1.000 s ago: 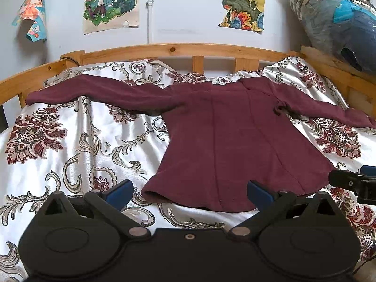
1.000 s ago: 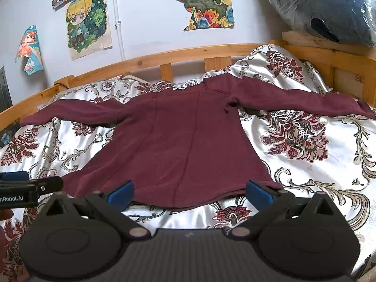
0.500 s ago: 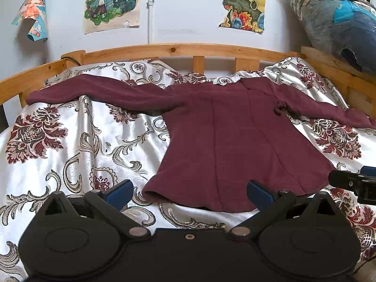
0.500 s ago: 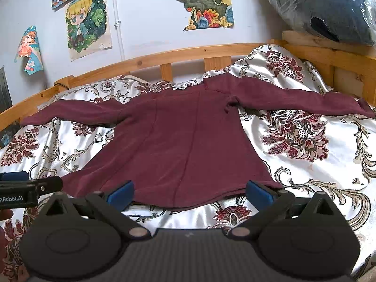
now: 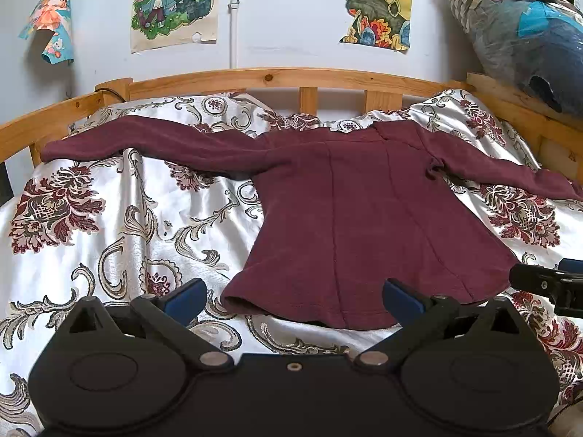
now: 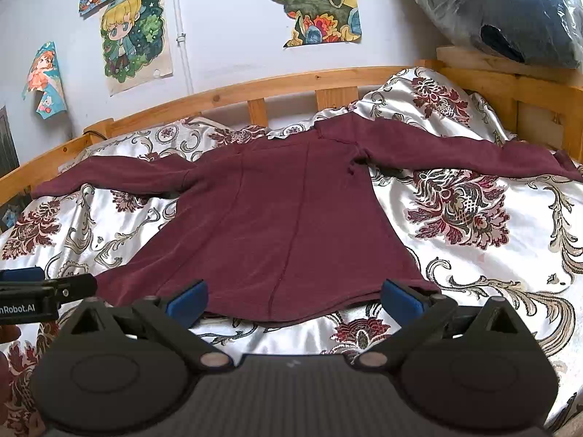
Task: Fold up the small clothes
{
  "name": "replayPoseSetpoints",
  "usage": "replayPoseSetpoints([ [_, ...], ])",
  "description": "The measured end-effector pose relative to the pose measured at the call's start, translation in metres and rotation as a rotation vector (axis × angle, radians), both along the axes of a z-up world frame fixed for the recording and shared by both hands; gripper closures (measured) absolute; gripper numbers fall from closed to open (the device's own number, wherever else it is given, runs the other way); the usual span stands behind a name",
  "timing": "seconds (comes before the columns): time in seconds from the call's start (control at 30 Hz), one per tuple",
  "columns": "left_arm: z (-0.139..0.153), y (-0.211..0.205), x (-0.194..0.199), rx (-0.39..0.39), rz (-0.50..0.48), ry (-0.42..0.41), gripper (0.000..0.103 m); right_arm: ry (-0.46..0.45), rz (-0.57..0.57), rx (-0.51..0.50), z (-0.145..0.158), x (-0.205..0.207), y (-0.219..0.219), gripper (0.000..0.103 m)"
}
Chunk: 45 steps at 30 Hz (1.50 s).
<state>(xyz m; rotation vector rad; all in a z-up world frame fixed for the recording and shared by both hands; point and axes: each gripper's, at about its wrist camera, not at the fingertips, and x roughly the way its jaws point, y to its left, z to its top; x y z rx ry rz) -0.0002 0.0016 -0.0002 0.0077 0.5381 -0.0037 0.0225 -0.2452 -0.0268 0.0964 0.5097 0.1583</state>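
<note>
The maroon long-sleeved top [image 5: 364, 215] lay spread flat on the bed [image 5: 109, 225], unfolded. Both the left gripper [image 5: 291, 296] and right gripper [image 6: 293, 296] hovered at its hem, fingers wide and empty; next, each probably needed to pinch a hem corner.

One maroon top [image 5: 364, 218], two tools, left tool [image 5: 291, 296], right tool [image 6: 293, 296], three posters [image 5: 175, 3]

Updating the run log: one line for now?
left gripper: open | right gripper: open | top: flat, unfolded, sleeves out

A wooden bed frame [image 5: 277, 77] stands against a white wall [image 5: 284, 18] hung with cartoon posters [image 5: 175, 3]; floral satin bedspread [image 5: 109, 225].
</note>
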Motion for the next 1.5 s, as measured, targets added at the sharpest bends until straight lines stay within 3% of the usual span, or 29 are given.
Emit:
replayPoseSetpoints([
  [1.27, 0.001, 0.002, 0.0, 0.001, 0.002, 0.001, 0.001, 0.012, -0.001, 0.002, -0.001, 0.001, 0.001, 0.0],
  [1.5, -0.005, 0.007, 0.013, 0.01, 0.034, 0.071, 0.001, 0.075, -0.026, 0.008, -0.004, 0.01, 0.0, 0.0],
])
